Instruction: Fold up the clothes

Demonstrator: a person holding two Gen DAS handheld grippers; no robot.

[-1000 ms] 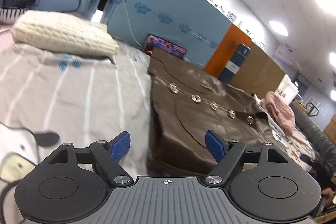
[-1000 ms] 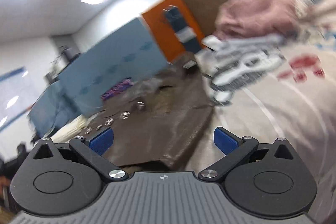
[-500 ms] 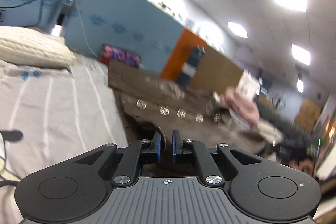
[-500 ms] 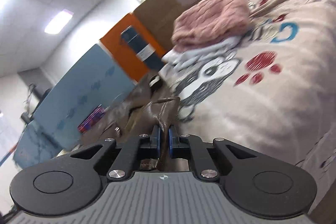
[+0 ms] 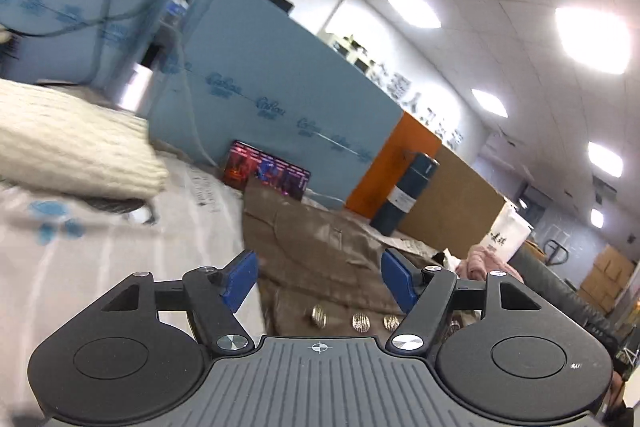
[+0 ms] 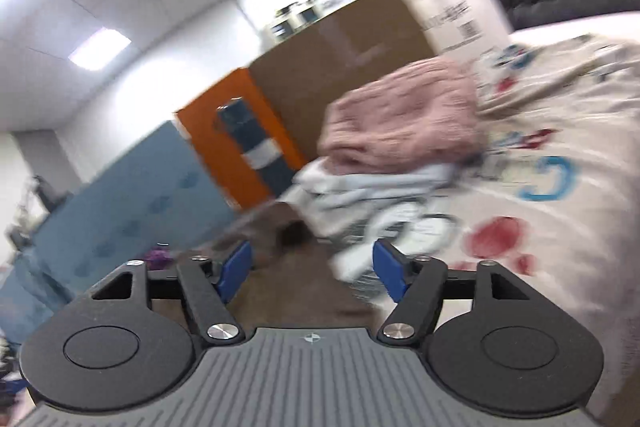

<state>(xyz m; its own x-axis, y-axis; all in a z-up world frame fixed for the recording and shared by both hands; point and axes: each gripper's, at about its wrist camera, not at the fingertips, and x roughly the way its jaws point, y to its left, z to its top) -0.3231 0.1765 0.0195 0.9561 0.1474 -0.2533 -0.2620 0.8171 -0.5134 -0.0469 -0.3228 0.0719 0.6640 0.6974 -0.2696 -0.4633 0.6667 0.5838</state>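
Note:
A brown satin garment (image 5: 320,251) with a row of silver buttons (image 5: 360,321) lies on the striped bedsheet (image 5: 100,255). My left gripper (image 5: 318,281) is open and empty just above its near edge, with the buttons between the blue pads. My right gripper (image 6: 310,273) is open and empty above the same brown garment (image 6: 288,291), which is blurred there. A folded cream knit sweater (image 5: 68,143) lies at the left. A folded pink knit (image 6: 400,123) sits on a whitish garment (image 6: 360,199) at the right.
Blue foam boards (image 5: 272,95) stand behind the bed, with an orange panel (image 5: 392,163), a dark cylinder (image 5: 404,195) and a cardboard sheet (image 5: 452,199). A white printed cover with red and blue marks (image 6: 552,219) spreads to the right. A white box (image 6: 452,7) stands behind the pink knit.
Both grippers were shut on the brown garment half a second ago and are now open. The garment's near edge has been folded over and lies released with the buttons close to me.

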